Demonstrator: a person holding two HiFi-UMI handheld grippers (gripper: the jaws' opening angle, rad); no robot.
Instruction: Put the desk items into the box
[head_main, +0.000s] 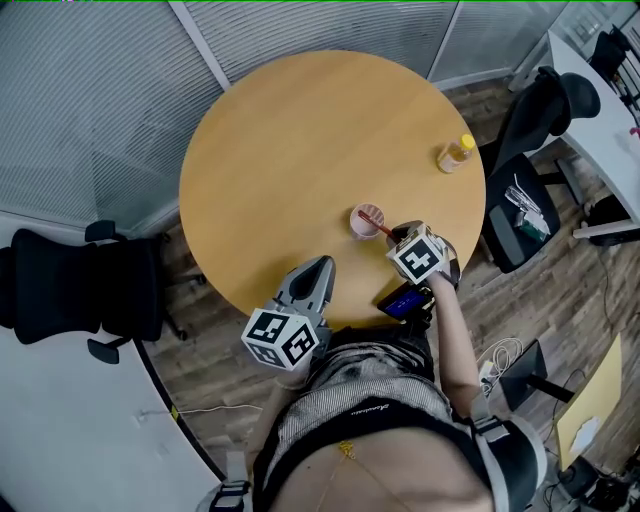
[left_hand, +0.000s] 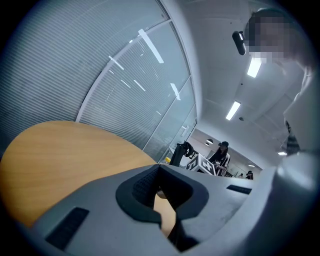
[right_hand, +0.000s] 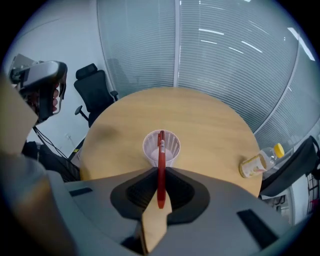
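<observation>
Right gripper view: right claw (right_hand: 160, 172) clamped on red pen (right_hand: 160, 150), label unreadable; left claw (left_hand: 160, 172) together.

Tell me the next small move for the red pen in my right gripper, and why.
Probably lower the right gripper a little, then let go. Its jaws clamp the red pen, whose far end sits over the mesh cup's mouth, so it should drop in.

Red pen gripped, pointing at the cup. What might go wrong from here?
The right gripper holds the red pen by its rear end; it may swivel and miss the cup. The cup looks light; a nudge may tip it. The bottle lies by the table edge and might roll off.
</observation>
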